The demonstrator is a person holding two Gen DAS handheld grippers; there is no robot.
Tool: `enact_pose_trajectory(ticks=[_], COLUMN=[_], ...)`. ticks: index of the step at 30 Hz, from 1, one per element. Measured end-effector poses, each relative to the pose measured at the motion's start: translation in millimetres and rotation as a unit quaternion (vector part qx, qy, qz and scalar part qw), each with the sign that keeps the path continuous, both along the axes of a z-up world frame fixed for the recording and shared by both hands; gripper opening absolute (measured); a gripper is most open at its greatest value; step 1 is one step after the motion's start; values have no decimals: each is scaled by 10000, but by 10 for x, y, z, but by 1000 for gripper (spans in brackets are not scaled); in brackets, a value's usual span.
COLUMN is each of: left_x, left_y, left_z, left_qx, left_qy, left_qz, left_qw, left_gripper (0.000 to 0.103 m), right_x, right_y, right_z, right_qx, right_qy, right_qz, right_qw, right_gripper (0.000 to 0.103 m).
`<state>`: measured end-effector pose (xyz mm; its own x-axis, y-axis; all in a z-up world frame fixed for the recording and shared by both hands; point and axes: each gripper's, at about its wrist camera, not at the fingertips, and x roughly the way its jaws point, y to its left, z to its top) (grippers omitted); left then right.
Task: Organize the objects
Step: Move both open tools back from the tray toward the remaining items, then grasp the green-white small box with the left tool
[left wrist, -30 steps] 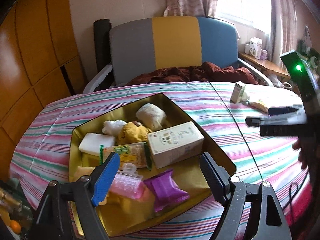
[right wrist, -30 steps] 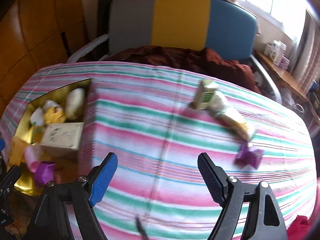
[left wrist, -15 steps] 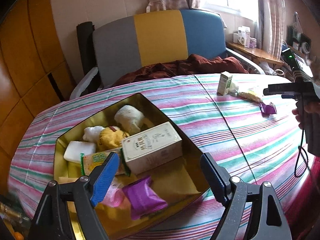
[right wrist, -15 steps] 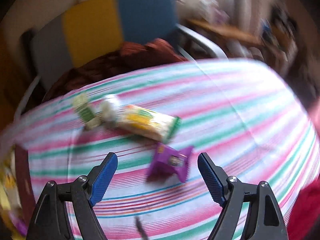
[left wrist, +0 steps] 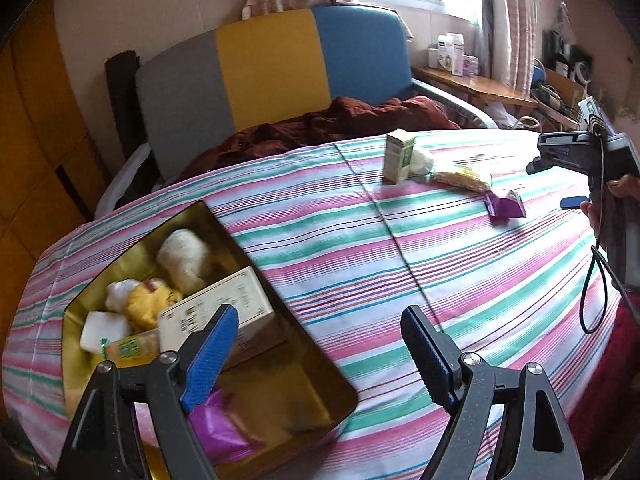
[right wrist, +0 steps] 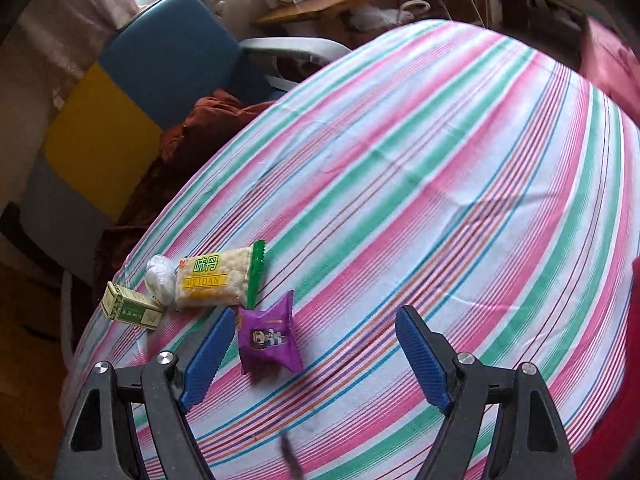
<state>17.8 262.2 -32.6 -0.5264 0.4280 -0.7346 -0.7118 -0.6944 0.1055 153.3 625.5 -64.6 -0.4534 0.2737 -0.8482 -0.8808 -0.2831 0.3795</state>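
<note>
A gold tin point(left wrist: 240, 240) on the striped table holds a white box point(left wrist: 240, 304), soft white and yellow items, and a purple packet point(left wrist: 216, 432). My left gripper point(left wrist: 320, 344) is open and empty above the tin's near right corner. On the table lie a purple snack packet point(right wrist: 270, 336), a rice-cracker pack point(right wrist: 214, 278), a white wrapped ball point(right wrist: 160, 276) and a small green-and-white box point(right wrist: 130, 308). My right gripper point(right wrist: 316, 350) is open, empty, just above the purple packet, which sits by its left finger. The right gripper also shows in the left wrist view point(left wrist: 576, 152).
A grey, yellow and blue chair point(left wrist: 272, 64) with a dark red cloth point(left wrist: 340, 120) stands behind the table. A wooden shelf point(left wrist: 472, 84) with boxes runs along the window. The striped tablecloth point(right wrist: 440, 200) stretches right of the packets.
My right gripper has swung right and closer to the purple packet, which now lies between its fingers' reach. My left gripper has drifted right, away from the tin's middle.
</note>
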Motion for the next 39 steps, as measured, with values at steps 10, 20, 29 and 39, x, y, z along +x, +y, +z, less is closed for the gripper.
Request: enact_pose_trajectory(ticks=[10,20,29,39], left_x=[-67,-253,-561,-1018], left_y=[370,809,1333,1974], left_z=[-78,-72,-102,-274], left_qx=[-43,-83,-133,118], left_qy=[-199,-144,-67,-133], left_qz=[-163,-287,-471,-608], left_qw=[9997,9994,9988,9980], left_gripper=[84,84,84,84], right_x=[-192,-189,-257,-300], right_y=[-99,-120,-161,-174], right_z=[-71,-59,-65,-78], right_qx=[-99,-238,-360,-494], right_qy=[-210,-54,91,237], right_qz=[508,593,786,969], right_qw=[9984,9979,9962,9938], right_gripper=[84,84,84,84])
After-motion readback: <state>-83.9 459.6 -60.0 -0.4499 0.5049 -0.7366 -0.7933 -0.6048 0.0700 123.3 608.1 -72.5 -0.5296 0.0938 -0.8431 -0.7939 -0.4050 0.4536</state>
